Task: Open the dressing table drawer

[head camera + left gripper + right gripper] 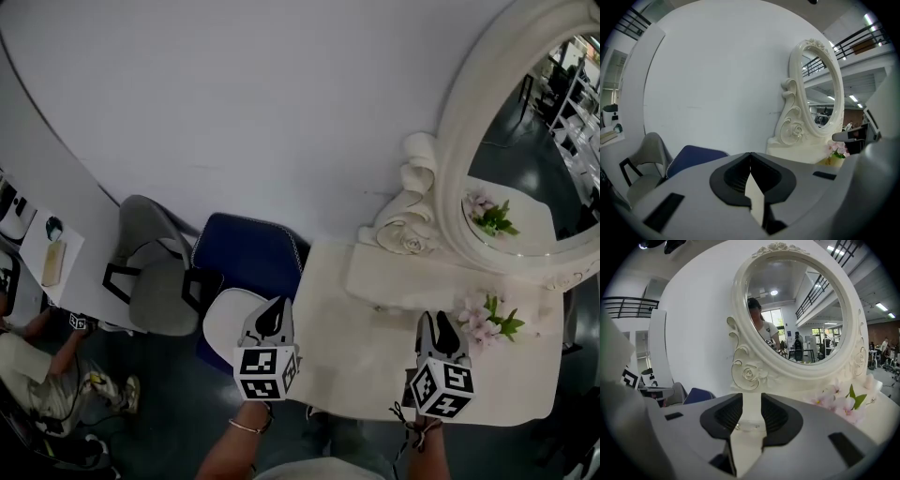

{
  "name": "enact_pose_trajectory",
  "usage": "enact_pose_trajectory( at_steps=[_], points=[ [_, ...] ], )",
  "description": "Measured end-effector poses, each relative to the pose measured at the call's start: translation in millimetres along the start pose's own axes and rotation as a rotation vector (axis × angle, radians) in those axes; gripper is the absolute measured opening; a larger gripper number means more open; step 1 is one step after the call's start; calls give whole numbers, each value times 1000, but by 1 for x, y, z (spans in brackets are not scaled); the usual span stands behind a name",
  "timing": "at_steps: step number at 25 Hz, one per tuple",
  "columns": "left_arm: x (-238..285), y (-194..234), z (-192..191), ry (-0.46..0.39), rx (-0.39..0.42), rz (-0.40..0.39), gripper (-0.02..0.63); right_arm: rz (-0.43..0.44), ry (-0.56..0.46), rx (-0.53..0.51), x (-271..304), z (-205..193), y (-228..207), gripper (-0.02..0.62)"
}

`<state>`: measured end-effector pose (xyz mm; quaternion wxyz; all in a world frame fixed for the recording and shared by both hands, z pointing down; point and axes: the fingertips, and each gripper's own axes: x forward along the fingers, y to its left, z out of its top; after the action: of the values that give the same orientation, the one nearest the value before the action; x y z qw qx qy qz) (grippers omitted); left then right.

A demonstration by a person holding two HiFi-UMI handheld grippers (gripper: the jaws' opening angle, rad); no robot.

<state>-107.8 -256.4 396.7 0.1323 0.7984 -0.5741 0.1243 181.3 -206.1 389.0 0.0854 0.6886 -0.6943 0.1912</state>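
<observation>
Drawer (751,412) is facing me in the low step of the bench (356,375), under the mirror (466,122). My left fingers (736,176) are hanging off to its left, pressed together and empty. My right fingers (729,416) are standing apart, framing its small knob (745,427) without touching it.

Dressing table (361,361): cream-white with a flat, smooth top, seen from above in the head view, its front edge nearest the camera. Along the back runs a low raised box (412,279) in the same cream finish, directly under the carved oval mirror (459,141).

Right gripper view: the box's front face carries a small glassy knob (746,426). It sits low on the face, just above the table top and below the carved rose on the mirror frame. The drawer front (751,411) looks flush with the face around it, so it reads as shut. The drawer outline is too faint to trace.
</observation>
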Motion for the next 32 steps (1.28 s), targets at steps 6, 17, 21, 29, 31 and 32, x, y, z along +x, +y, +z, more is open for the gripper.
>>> enact_pose_trajectory(
  at_steps=[6, 17, 21, 29, 31, 32],
  points=[
    [8, 6, -36, 61, -11, 7, 18, -1, 53, 9, 14, -31, 2, 133],
    [13, 12, -107, 149, -19, 5, 18, -9, 159, 20, 22, -106, 4, 138],
    [12, 14, -122, 167, -25, 6, 18, -9, 173, 13, 23, -117, 6, 140],
    [4, 18, -128, 171, -36, 6, 18, 1, 186, -9, 21, -123, 16, 140],
    [2, 20, -129, 173, -35, 12, 18, 8, 193, -10, 24, -126, 20, 140],
    [1, 21, -130, 174, -37, 15, 18, 11, 196, -12, 26, -127, 22, 140]
  ],
)
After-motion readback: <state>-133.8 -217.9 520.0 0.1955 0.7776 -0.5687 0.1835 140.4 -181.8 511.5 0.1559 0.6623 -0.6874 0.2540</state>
